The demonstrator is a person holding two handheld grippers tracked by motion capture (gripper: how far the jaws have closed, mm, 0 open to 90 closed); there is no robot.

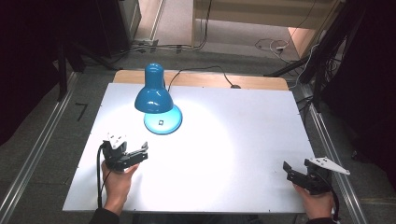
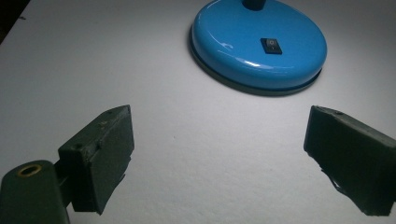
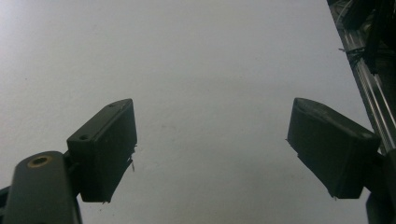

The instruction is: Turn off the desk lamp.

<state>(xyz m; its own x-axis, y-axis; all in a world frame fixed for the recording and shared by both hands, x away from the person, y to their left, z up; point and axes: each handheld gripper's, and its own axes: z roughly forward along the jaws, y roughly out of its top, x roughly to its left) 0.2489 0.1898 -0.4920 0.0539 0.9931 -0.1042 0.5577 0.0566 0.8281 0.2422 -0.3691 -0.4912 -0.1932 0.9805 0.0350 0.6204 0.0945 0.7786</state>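
Note:
A blue desk lamp (image 1: 154, 95) stands lit at the back left of the white table (image 1: 233, 140), shade bent down over its round base (image 1: 162, 122). A black rocker switch (image 2: 271, 45) sits on top of the base (image 2: 243, 51). My left gripper (image 1: 140, 153) rests near the table's left front, a short way before the base, jaws wide apart and empty. Its fingers (image 2: 105, 154) frame bare tabletop, with the base just beyond. My right gripper (image 1: 288, 170) lies at the right front corner, open and empty, its fingers (image 3: 107, 144) over plain white surface.
The lamp's black cord (image 1: 205, 72) runs off the table's back edge. Metal rails (image 1: 334, 154) flank the table on both sides, and one rail (image 3: 373, 102) passes close to my right gripper. Cables (image 1: 271, 44) lie on the floor behind. A bright pool of light covers the table's middle.

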